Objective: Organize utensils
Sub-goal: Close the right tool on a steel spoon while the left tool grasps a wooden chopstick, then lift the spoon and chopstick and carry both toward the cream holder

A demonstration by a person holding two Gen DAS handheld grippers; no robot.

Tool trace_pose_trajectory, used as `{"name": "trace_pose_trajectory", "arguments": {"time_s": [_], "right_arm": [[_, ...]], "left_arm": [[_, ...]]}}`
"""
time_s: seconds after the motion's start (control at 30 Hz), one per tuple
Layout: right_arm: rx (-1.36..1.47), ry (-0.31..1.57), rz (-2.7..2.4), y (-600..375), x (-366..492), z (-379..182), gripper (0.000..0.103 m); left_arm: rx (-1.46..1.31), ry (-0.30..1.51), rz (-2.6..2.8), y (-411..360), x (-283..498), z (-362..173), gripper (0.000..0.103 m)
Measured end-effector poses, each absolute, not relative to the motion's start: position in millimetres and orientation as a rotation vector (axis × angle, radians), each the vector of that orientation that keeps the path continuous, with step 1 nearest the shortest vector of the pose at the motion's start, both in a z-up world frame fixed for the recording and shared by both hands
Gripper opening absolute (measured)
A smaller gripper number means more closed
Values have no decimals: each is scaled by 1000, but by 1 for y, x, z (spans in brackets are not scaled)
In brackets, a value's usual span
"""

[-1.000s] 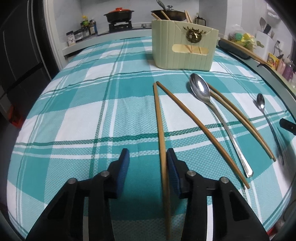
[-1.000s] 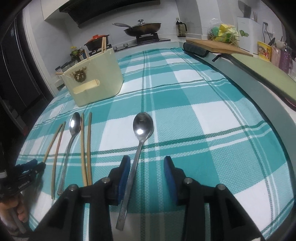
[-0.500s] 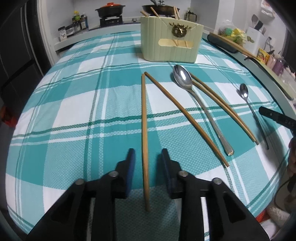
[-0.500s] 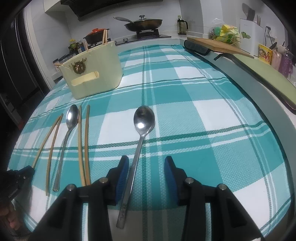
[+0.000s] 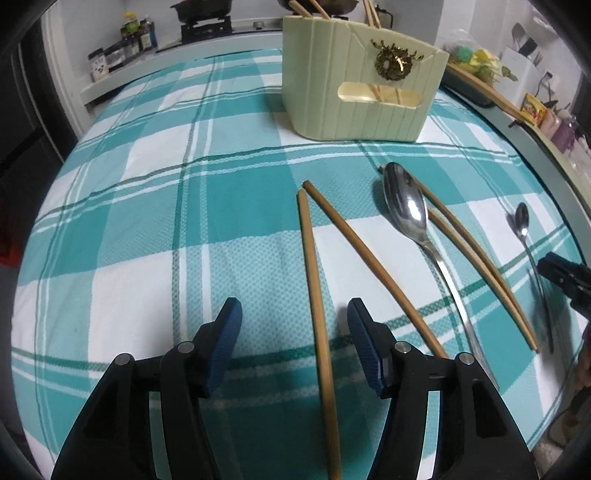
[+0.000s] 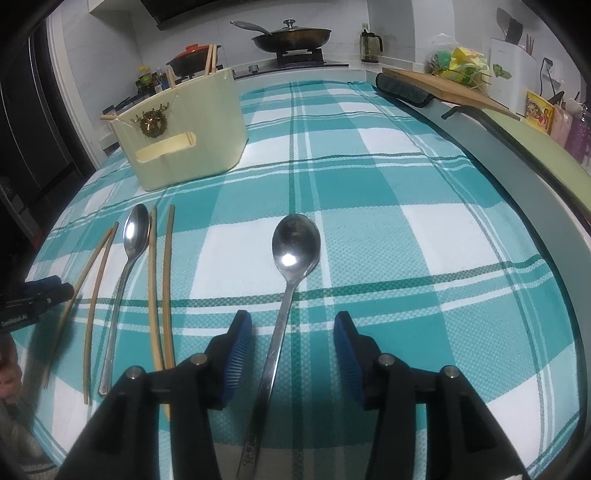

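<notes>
1. The left gripper [image 6: 55, 293], at the left edge of the right wrist view, carries one line of white lettering on its black body. The frame edge cuts the line off. The final characters appear to be ".AI"; the rest cannot be read with certainty.
2. The spoon [image 6: 284, 314] carries stamped marks near the end of its handle. The marks are too blurred to read.
3. The yellow box [image 6: 540, 115] on the counter carries a printed picture and small print. No word is legible.
4. The bottles [image 5: 129, 33] beside the stove carry labels. The labels are too small to read.
</notes>
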State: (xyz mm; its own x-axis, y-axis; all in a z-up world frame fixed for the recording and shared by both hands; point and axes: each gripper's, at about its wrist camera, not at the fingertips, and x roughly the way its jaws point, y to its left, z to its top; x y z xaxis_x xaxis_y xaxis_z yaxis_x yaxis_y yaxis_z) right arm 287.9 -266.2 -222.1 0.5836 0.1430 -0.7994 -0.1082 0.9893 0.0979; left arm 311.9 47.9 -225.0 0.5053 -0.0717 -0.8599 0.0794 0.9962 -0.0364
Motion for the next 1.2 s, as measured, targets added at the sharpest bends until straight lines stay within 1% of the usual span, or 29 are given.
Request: {"name": "trace_pose_trajectory", "arguments": {"time_s": [0.2,0.33,0.37,0.4,0.43,0.47,0.5,0.57,0.67,0.8,1.2], "right_arm": [[31,955,153,-260,308,-229,48],[-10,931,112,-245,329,-233,50],[-26,925,95,-242,334,-234,50],[-41,921,81,-238,338,-235,49],[-52,921,66,-236,342,-235,47],[-51,918,59,-237,345,-235,38],[-51,914,48,-237,347,-234,36],[-42,907,52,-240,351,-234,36],[24,882,104,-247,355,-230,36],[46,824,145,-248,349,-216,36],[12,621,260,-233,293,-145,36]], "left_arm": [[36,1014,-87,43,332,-227,61],[38,1008,-88,39,344,-227,61],[39,1007,-92,38,346,-226,57],[39,1004,-94,37,348,-226,48],[40,999,-100,37,349,-225,42],[39,994,-104,37,350,-224,31],[38,991,-106,37,351,-224,19],[23,985,-114,39,353,-224,8],[-26,981,-136,48,353,-222,6],[-61,942,-134,56,345,-211,6],[-143,690,-116,81,285,-120,5]]}}
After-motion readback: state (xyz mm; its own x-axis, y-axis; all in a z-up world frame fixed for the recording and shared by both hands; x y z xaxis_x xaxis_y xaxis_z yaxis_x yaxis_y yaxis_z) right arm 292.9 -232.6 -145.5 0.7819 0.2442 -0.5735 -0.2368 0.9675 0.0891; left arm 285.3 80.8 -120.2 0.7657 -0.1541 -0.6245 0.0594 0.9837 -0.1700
